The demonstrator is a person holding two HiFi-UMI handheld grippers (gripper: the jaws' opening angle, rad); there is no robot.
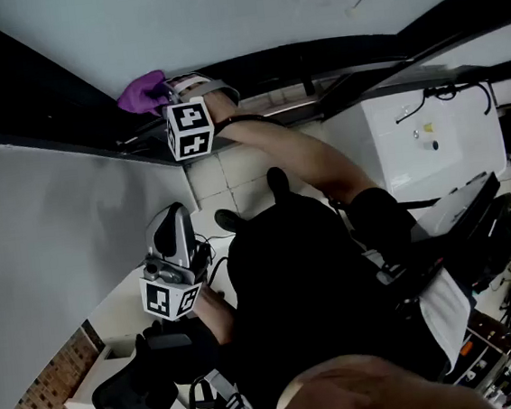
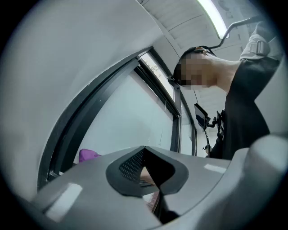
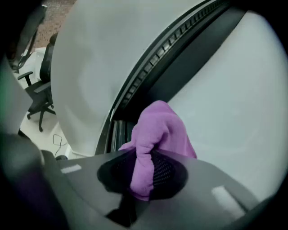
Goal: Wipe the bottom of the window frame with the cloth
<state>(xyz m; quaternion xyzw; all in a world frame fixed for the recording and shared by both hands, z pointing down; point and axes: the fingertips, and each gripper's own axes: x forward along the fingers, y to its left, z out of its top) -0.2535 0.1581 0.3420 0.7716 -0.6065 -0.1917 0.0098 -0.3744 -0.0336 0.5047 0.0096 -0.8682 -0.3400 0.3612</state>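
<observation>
My right gripper (image 1: 164,94) is stretched out to the dark window frame (image 1: 66,128) and is shut on a purple cloth (image 1: 141,93). In the right gripper view the cloth (image 3: 157,134) bulges out of the jaws and presses against the black bottom rail (image 3: 180,72) below the pale pane. My left gripper (image 1: 174,224) hangs low beside my body, jaws shut with nothing between them. Past its jaws in the left gripper view, the window frame (image 2: 67,134) and a bit of the cloth (image 2: 87,155) show.
A grey wall (image 1: 49,230) runs below the frame on the left. A white appliance (image 1: 430,140) stands to the right, a black office chair (image 1: 135,393) at the lower left, and cluttered equipment (image 1: 503,309) at the right.
</observation>
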